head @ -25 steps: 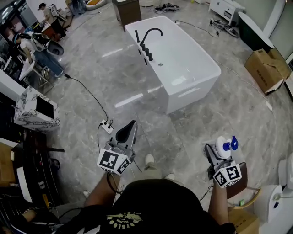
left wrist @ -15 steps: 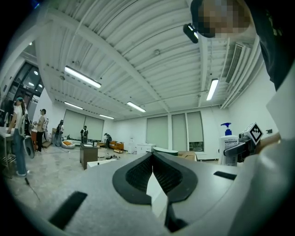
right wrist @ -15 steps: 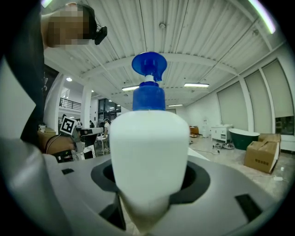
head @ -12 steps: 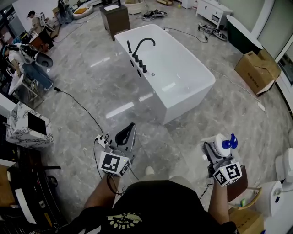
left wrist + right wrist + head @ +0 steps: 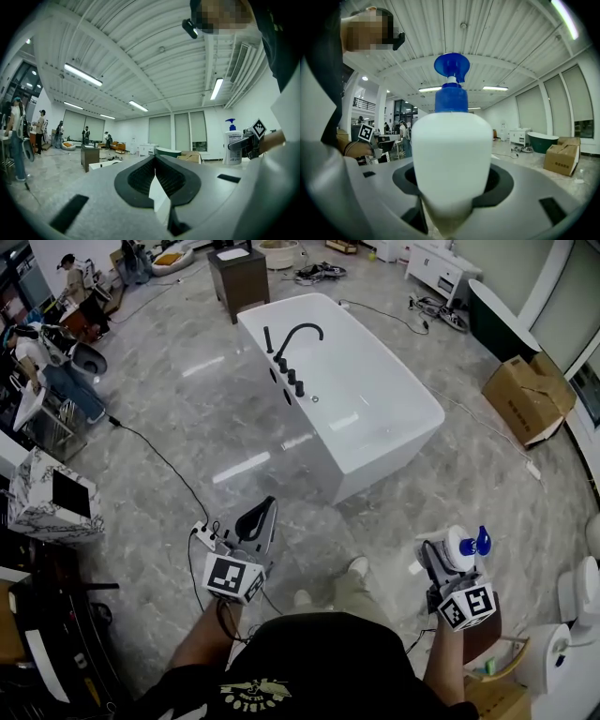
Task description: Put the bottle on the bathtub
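Bottle (image 5: pixel 459 547) carried, bathtub (image 5: pixel 427 409) ahead
Head view: my right claw (image 5: pixel 442 561) grips the bottle at 4 o'clock; bathtub at 12. Left gripper view: left claw (image 5: pixel 154 174) closed, empty. Right gripper view: smooth plastic, gripped low, probably slippery.

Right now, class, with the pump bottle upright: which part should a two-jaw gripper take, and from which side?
Take the bottle by its white body, below the blue pump, coming in level from the side. The body is broad, while the pump is narrow. The right gripper holds it so.
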Demonstrator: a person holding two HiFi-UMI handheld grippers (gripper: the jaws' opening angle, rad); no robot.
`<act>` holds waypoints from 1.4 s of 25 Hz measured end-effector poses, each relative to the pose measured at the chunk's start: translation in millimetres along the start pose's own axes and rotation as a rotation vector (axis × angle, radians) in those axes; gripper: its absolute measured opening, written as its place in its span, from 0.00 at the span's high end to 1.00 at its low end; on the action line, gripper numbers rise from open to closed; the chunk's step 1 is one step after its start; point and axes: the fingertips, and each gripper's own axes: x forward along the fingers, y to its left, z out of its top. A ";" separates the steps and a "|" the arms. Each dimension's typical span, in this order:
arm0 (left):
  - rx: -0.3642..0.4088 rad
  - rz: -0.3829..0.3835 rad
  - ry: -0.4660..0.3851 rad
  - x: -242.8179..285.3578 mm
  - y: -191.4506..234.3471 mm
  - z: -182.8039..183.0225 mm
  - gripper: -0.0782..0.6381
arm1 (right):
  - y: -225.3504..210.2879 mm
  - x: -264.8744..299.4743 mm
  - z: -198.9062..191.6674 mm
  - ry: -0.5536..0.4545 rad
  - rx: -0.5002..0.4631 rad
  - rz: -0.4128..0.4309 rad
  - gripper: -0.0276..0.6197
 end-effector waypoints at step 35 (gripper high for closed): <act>-0.106 0.353 0.021 174.0 21.4 10.6 0.88 | -208.5 196.6 23.8 0.001 0.081 0.312 0.55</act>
